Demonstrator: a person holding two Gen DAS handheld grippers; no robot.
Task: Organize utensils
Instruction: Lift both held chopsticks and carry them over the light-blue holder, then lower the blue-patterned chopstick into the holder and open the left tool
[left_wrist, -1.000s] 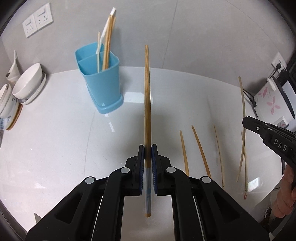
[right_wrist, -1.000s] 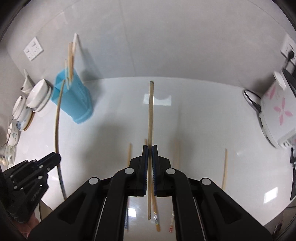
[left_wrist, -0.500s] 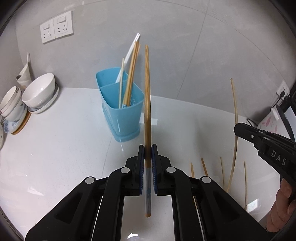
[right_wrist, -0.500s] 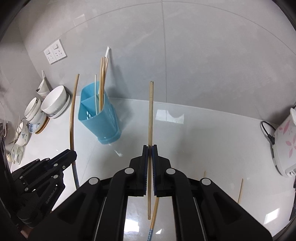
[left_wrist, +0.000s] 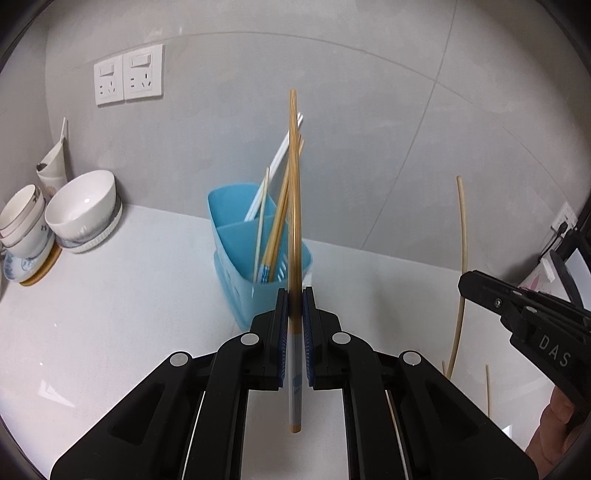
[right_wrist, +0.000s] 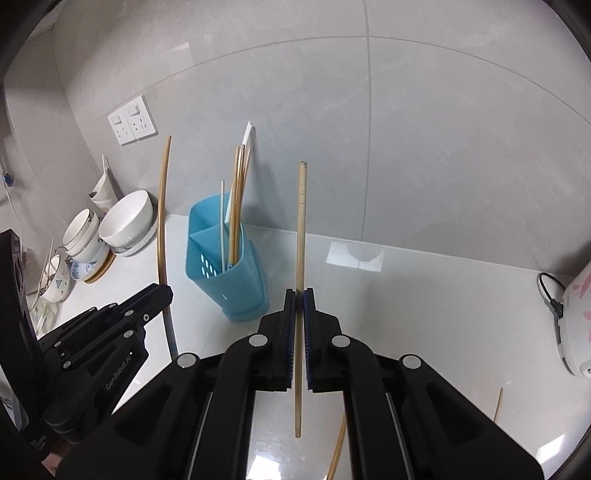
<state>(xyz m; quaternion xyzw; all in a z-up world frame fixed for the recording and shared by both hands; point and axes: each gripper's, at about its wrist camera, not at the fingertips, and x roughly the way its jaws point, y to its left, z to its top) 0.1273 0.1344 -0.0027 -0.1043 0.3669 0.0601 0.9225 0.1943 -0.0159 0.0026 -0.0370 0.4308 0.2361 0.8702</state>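
White round bowls (left_wrist: 83, 206) sit at the left. Mid-frame stands the blue plastic holder (left_wrist: 258, 273), full of sticks. The left gripper (left_wrist: 294, 295) pinches a brown bamboo chopstick (left_wrist: 293, 206) tight. The right gripper (right_wrist: 299, 295) squeezes a pale wooden chopstick (right_wrist: 301, 229).

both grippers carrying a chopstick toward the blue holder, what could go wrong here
1. The left gripper pinches its chopstick near the lower end, so the long upper part may swing or knock the chopsticks already standing in the blue holder.
2. The holder looks light and tall; a sideways push might tip it.
3. The right gripper and its chopstick may collide with the left one at the opening.
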